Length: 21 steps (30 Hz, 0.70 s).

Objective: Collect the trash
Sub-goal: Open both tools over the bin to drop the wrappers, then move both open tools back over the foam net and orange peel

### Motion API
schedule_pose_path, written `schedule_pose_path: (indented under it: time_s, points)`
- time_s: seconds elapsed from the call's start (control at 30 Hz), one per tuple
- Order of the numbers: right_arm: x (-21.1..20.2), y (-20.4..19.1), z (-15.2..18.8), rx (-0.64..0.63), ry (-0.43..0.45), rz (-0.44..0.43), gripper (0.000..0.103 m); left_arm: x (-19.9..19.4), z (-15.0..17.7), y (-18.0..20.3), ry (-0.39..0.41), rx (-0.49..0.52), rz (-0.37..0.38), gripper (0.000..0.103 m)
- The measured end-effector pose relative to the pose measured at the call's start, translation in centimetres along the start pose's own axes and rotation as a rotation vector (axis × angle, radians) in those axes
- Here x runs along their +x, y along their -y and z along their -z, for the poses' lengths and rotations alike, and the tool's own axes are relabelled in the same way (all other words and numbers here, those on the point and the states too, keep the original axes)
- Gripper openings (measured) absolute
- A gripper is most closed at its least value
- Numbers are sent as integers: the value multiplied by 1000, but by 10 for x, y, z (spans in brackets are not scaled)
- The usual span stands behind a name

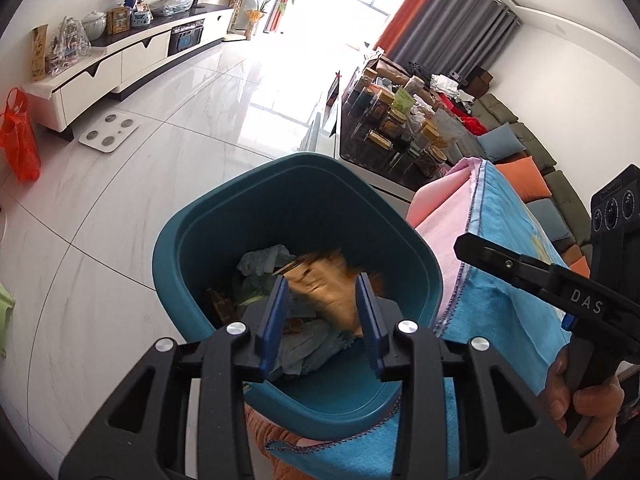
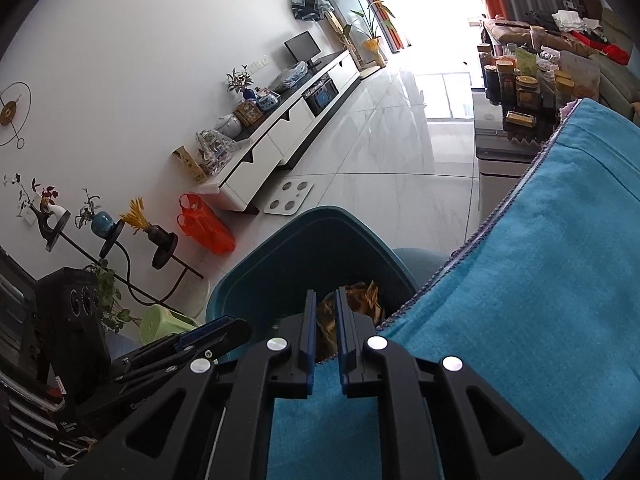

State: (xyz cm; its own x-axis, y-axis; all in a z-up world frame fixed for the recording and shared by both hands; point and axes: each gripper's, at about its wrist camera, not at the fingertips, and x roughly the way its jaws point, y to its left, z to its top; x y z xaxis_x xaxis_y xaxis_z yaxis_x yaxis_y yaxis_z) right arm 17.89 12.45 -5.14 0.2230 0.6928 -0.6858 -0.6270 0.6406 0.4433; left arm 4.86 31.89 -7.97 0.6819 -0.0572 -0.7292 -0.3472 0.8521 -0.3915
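A teal trash bin [image 1: 192, 264] stands on the floor against a table covered in blue cloth [image 1: 508, 264]. It holds crumpled tissues [image 1: 262, 260] and other scraps. My left gripper [image 1: 322, 280] is open right above the bin. A tan wrapper [image 1: 324, 288], blurred by motion, falls between its fingers into the bin. My right gripper [image 2: 322, 300] hovers over the table edge beside the bin [image 2: 280, 256], jaws nearly closed with a small gap, nothing between them. It also shows at the right of the left wrist view [image 1: 520, 268]. The wrapper shows inside the bin [image 2: 360, 296].
White tiled floor [image 1: 160, 168] lies left of the bin, with a bathroom scale [image 1: 109, 131] and an orange bag [image 1: 20, 140]. A TV cabinet [image 1: 120, 52] runs along the far wall. A dark table with jars [image 1: 396, 128] and a sofa [image 1: 532, 160] stand beyond.
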Motion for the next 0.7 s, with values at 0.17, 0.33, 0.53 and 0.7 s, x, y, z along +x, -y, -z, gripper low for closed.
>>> schedule_pose_path:
  time_s: [0.17, 0.33, 0.53, 0.7]
  points:
    - [-10, 5, 3, -5, 13, -6, 14, -7, 3, 4, 15, 19, -10, 41]
    - [-34, 9, 10, -12, 44, -23, 25, -25, 6, 22, 69, 77, 10, 61]
    - [-84, 13, 30, -71, 113, -2, 47, -45, 20, 64, 122, 199, 52, 85]
    - [-131, 26, 53, -91, 161, 38, 52, -53, 37, 114, 140, 325, 146, 90]
